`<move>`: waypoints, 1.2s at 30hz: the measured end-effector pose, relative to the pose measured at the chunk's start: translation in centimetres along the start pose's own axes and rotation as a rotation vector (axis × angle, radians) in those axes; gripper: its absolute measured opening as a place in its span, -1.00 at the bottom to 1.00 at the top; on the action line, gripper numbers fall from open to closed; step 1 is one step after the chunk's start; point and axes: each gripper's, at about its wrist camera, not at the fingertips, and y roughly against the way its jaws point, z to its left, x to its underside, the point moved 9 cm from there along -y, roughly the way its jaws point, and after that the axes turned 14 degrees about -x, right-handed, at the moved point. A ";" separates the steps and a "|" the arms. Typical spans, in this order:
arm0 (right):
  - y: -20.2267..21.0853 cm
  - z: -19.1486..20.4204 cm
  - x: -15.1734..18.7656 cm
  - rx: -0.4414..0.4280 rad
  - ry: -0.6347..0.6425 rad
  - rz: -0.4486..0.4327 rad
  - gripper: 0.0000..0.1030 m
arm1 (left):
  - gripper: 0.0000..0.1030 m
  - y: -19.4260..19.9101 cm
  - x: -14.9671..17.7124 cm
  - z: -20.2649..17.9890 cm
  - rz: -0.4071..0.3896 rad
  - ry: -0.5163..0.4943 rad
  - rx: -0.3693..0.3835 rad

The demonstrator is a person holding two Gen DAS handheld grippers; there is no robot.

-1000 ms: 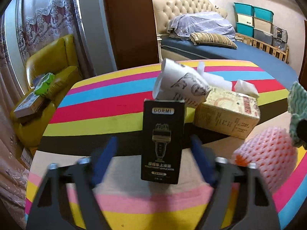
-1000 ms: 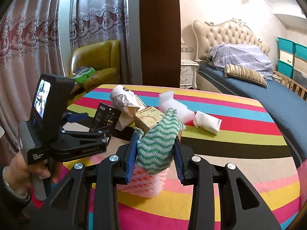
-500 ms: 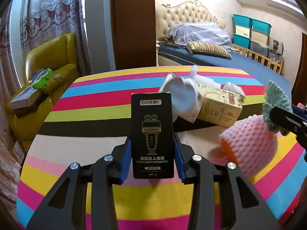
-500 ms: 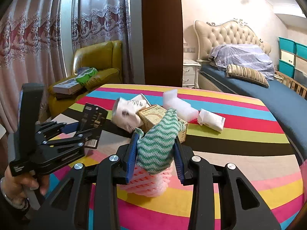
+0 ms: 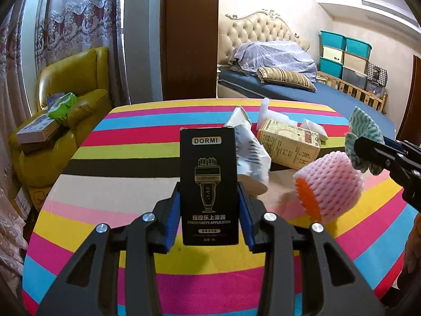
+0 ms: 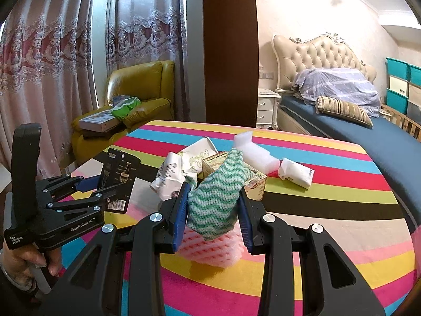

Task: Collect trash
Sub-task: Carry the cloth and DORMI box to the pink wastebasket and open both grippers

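the left gripper [image 5: 209, 210] is clamped on 1 black box [image 5: 209, 184] marked dormi, held upright between its 2 blue pads [image 5: 174, 218] and lifted above the striped table [image 5: 110, 158]. in the right wrist view the same gripper [image 6: 86, 187] shows at the left edge with the box [image 6: 119, 173] in it, and a hand [image 6: 29, 260] grips its handle.

the right gripper [image 6: 213, 210] is closed on 1 green-and-white wavy cloth [image 6: 215, 202], pinched between its 2 blue pads [image 6: 180, 213]. just under the cloth sits 1 pink foam fruit net [image 6: 210, 247] on the table [image 6: 315, 237]; in the left wrist view the net [image 5: 329, 184] shows an orange inner side, and the cloth [image 5: 364, 137] sits in the right gripper [image 5: 368, 150] at the right edge.

behind the grippers lie 5 more pieces on the table: 1 crumpled white paper cup [image 6: 168, 181], 1 flattened printed wrapper [image 6: 198, 152], 1 yellowish carton [image 6: 255, 181], 1 white foam block [image 6: 255, 155] and 1 small white packet [image 6: 296, 172]. the cup, wrapper, carton and foam block crowd together, touching or overlapping; the packet lies a little apart to the right.

off the table stand 1 yellow armchair [image 6: 142, 89] with boxes and a green bag on it, and 1 bed [image 6: 368, 129] with 1 striped pillow [image 6: 344, 110].
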 end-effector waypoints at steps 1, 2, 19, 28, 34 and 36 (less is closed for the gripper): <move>0.1 0.0 0.1 -0.002 0.001 -0.001 -0.33 | -0.26 0.2 0.2 0.2 0.000 0.003 -0.001; 0.2 0.1 0.1 -0.004 0.002 -0.003 -0.33 | -0.26 0.2 0.2 0.2 0.000 0.003 -0.001; 2.5 1.0 0.6 -0.029 0.022 -0.004 -0.33 | -0.26 4.5 1.0 0.0 -0.057 0.016 0.089; 5.0 -0.8 1.8 0.000 -0.001 -0.001 -0.33 | -0.26 7.2 0.3 -4.7 -0.097 -0.073 0.162; 7.1 -2.9 2.5 0.045 -0.025 -0.008 -0.33 | -0.26 8.8 -0.2 -8.9 -0.111 -0.151 0.221; 7.9 -3.7 2.8 0.059 -0.031 -0.010 -0.33 | -0.26 9.1 -0.3 -10.5 -0.108 -0.172 0.244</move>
